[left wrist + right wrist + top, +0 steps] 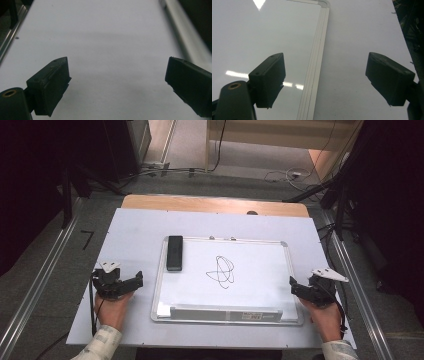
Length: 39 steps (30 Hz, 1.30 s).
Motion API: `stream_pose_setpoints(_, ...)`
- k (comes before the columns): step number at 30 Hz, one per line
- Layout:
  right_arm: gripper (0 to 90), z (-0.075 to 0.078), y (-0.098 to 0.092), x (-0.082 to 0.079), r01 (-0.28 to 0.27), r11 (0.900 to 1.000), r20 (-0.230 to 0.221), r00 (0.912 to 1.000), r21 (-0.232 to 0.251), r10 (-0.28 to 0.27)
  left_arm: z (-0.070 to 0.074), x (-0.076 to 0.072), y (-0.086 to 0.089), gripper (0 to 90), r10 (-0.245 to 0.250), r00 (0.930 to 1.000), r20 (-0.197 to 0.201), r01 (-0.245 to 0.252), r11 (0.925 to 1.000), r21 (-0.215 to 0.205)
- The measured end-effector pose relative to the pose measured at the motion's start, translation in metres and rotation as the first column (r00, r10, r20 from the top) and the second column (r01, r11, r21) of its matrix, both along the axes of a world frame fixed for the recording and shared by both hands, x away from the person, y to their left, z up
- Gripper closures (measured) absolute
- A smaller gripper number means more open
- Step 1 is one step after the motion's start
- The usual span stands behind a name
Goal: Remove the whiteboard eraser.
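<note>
A metal-framed whiteboard [260, 265] lies flat in the middle of the table, with a black scribble [221, 272] near its centre. A black eraser [174, 252] rests on its far left corner. My left gripper [134, 281] sits just left of the board; in the left gripper view it [117, 65] stands open over bare white sheet. My right gripper [296, 287] is at the board's right edge. In the right gripper view it [325, 58] is open, with the board's frame [318, 57] running beneath the gap between the jaws.
A white sheet [130, 225] covers the wooden table [215, 204]. The board's pen ledge [225, 312] runs along its near edge. Aluminium rails [45, 280] flank the table, and cables and dark stands [345, 185] lie on the floor beyond.
</note>
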State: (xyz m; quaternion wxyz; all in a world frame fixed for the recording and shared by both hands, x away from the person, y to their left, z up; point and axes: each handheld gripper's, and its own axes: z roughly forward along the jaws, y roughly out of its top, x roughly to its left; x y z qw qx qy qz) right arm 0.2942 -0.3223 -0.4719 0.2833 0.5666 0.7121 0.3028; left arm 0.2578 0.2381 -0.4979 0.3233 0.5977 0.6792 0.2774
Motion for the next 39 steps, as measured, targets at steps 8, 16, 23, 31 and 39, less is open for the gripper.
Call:
stream_pose_setpoints(8, 14.9, 0.000, 0.000, 0.001, -0.001, 1.000, -0.003, 1.0000, -0.002, 0.001, 0.015, 0.000, -0.004, 6.0, 0.006, 0.9979, 0.065, -0.005, 0.9998, -0.018)
stream_pose_setpoints(16, 14.9, 0.000, 0.000, 0.001, 0.001, 1.000, -0.003, 1.0000, -0.003, -0.001, 0.023, 0.001, -0.012, 6.0, -0.001, 0.9956, 0.094, 0.002, 0.9999, -0.012)
stream_pose_setpoints(23, 14.9, 0.000, 0.000, 0.001, 0.002, 1.000, -0.001, 1.0000, -0.001, -0.002, 0.027, 0.012, -0.021, 6.5, -0.007, 0.9968, 0.079, 0.008, 0.9998, -0.016)
stream_pose_setpoints(31, 14.9, 0.000, 0.000, 0.001, 0.001, 1.000, -0.003, 1.0000, 0.001, -0.001, 0.033, 0.023, -0.036, 6.5, -0.023, 0.9957, 0.090, 0.027, 0.9988, -0.040)
stream_pose_setpoints(39, 14.9, 0.000, 0.000, 0.001, 0.001, 1.000, -0.005, 1.0000, 0.002, -0.001, 0.036, 0.034, -0.047, 6.5, -0.054, 0.9939, 0.096, 0.058, 0.9974, -0.044)
